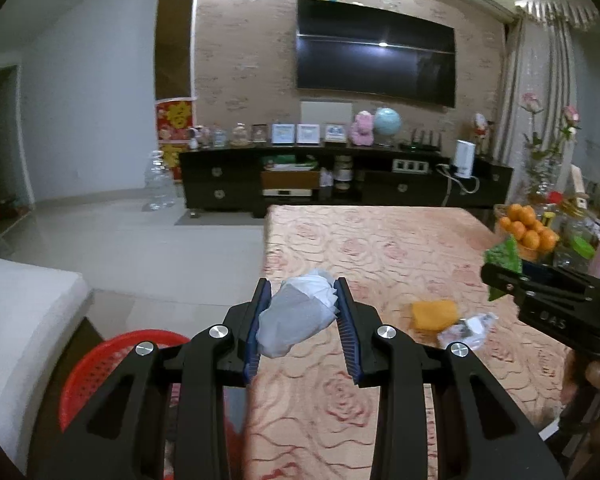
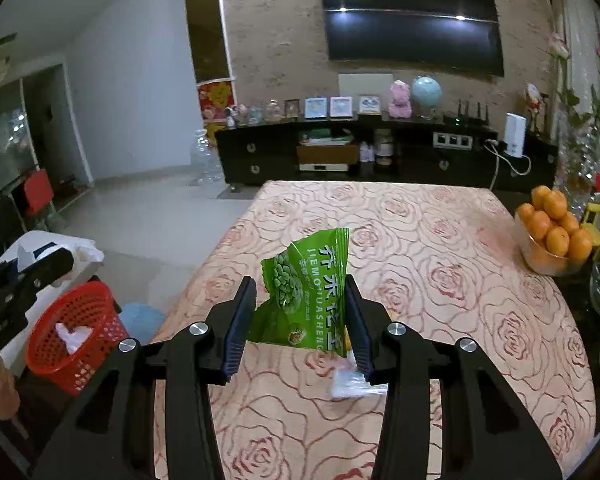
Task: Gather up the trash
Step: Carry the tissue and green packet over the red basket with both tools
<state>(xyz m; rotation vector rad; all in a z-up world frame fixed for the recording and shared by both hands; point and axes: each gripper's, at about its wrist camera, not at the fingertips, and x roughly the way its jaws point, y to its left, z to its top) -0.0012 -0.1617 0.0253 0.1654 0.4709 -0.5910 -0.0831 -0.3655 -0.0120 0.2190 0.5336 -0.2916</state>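
The crumpled white tissue wad [image 1: 300,312] sits pinched between the blue-padded fingers of the left gripper [image 1: 302,320], soft and creased, bulging out past the pads, held up above the table edge; the green snack wrapper [image 2: 306,296], a glossy, crinkled foil pouch with printed peas and white lettering, is clamped upright between the fingers of the right gripper [image 2: 300,312], its torn top flaring at 12 o'clock. So 2 pieces of trash are in hand and neither is yet dropped. The red basket [image 2: 74,332], a round plastic bin with a perforated lattice wall, stands off the table's left side at about 8 o'clock in the right wrist view, and something white and crumpled already lies inside it, which suggests at least 1 item is collected. Left on the table, judging from the left wrist view, are a flat orange packet [image 1: 434,314] at about 3 o'clock of the tissue and a clear crinkled plastic wrapper [image 1: 466,330] touching it on its right; the right wrist view shows that clear plastic peeking out just under the green pouch. My reading is that the task is somewhere past its start: 2 drops into the basket come next, then 2 more pickups. The table [image 2: 440,240] wears a smooth cloth patterned with pink roses, and a bowl of oranges [image 2: 554,236] sits at its right edge at 2 o'clock, not trash by the look of it
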